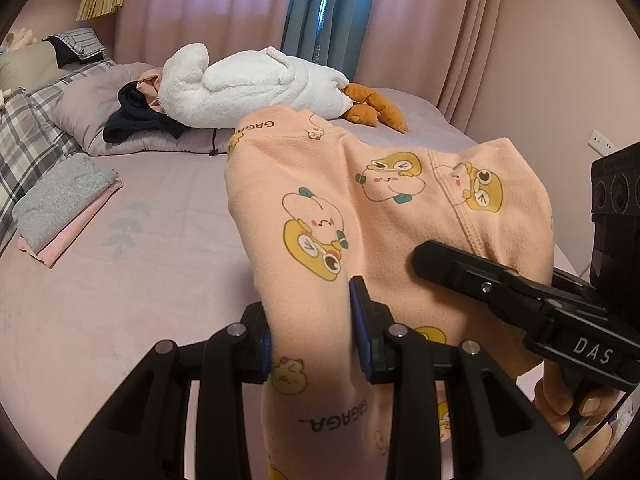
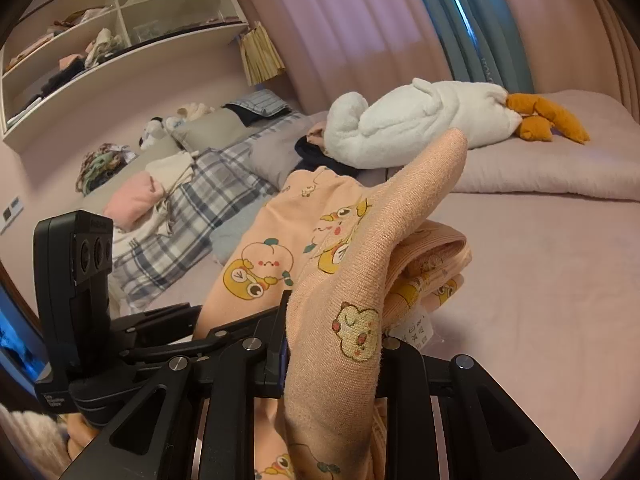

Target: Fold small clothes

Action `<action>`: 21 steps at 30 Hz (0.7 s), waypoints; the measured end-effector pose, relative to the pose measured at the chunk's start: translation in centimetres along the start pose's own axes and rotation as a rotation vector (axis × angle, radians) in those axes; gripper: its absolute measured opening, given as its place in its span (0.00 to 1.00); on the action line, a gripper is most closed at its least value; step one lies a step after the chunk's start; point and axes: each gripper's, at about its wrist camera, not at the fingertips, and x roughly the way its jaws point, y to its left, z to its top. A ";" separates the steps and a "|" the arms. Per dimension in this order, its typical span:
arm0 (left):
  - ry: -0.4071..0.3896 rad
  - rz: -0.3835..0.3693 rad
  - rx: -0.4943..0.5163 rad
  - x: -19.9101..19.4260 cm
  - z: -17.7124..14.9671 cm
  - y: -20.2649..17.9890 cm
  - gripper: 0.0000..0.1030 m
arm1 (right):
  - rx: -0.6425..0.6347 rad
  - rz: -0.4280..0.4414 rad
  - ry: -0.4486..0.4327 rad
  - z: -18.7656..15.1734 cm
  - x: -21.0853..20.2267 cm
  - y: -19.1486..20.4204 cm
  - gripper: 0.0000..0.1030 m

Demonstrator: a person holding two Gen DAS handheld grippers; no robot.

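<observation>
Bunched peach cartoon-print garment

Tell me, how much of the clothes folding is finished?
Done: a grey and a pink piece lie folded in a stack on the bed. In hand: both tongs, left and right, grip peach cartoon-print pajamas, lifted, not yet folded flat. Left: a dark garment lies crumpled by the pillow.

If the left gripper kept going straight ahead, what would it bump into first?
The left gripper already pinches the peach cartoon-print garment, so it meets that cloth first. Beyond it, probably the white plush goose, though depth is unclear.
</observation>
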 end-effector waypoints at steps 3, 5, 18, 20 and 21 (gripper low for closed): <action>0.003 0.001 0.000 0.2 0.0 0.2 0.31 | 0.001 -0.001 0.001 -0.1 0.1 0.0 0.25; 0.006 0.002 0.000 0.4 0.0 0.2 0.31 | 0.003 -0.002 0.004 -0.1 0.4 -0.1 0.25; 0.031 0.007 -0.021 2.3 -0.1 1.6 0.31 | 0.016 -0.009 0.032 -0.3 2.5 -0.6 0.25; 0.035 0.008 -0.024 2.6 -0.1 1.8 0.31 | 0.020 -0.009 0.036 -0.4 2.7 -0.7 0.25; 0.038 0.009 -0.025 2.8 -0.1 1.9 0.31 | 0.020 -0.010 0.039 -0.4 2.9 -0.7 0.25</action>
